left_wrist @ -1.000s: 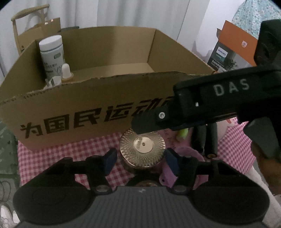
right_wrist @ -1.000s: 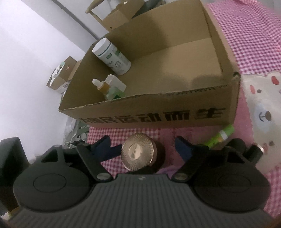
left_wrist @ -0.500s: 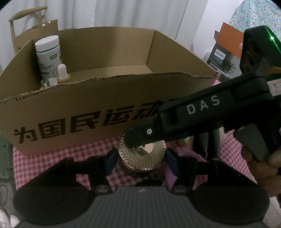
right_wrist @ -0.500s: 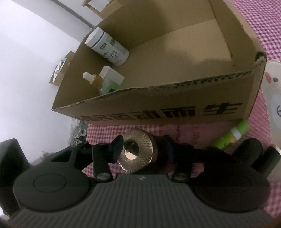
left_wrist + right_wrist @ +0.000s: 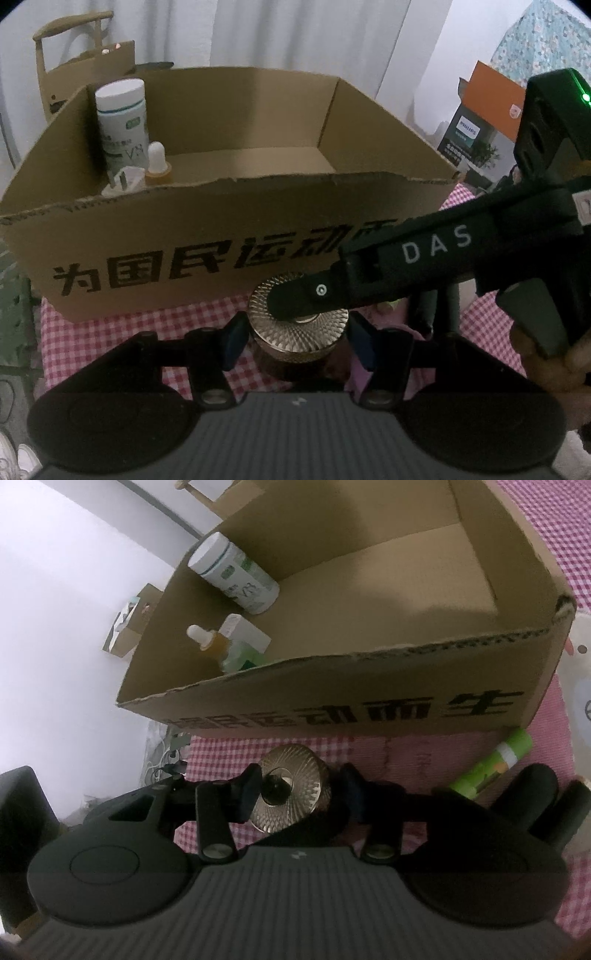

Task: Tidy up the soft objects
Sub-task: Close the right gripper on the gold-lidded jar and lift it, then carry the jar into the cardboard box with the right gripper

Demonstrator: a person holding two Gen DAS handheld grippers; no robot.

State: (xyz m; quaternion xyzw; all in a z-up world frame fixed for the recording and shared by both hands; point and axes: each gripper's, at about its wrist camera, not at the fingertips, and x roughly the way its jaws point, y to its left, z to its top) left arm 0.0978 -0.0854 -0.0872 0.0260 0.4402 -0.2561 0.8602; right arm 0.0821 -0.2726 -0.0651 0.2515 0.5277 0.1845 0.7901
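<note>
A dark jar with a ridged gold cap (image 5: pixel 299 325) stands on the pink checked cloth (image 5: pixel 92 332), just in front of the cardboard box (image 5: pixel 221 229). My left gripper (image 5: pixel 297 343) has its blue pads against the jar's sides, below the cap. My right gripper (image 5: pixel 299 794) comes in from the right and is shut on the cap (image 5: pixel 291 786). One of its black fingers (image 5: pixel 369 273) lies across the cap's top in the left wrist view. The jar's lower body is hidden.
The open box holds a white bottle (image 5: pixel 122 122), a dropper bottle (image 5: pixel 157 162) and a small white carton (image 5: pixel 123 181) at its left end. A green tube (image 5: pixel 487 771) and black cylinders (image 5: pixel 539 794) lie right of the jar. A hand (image 5: pixel 546 362) grips the right tool.
The right gripper's jaws, wide apart beside the cap a second ago, have come together on it. Its finger has slid left over the cap. The left gripper has kept still.
</note>
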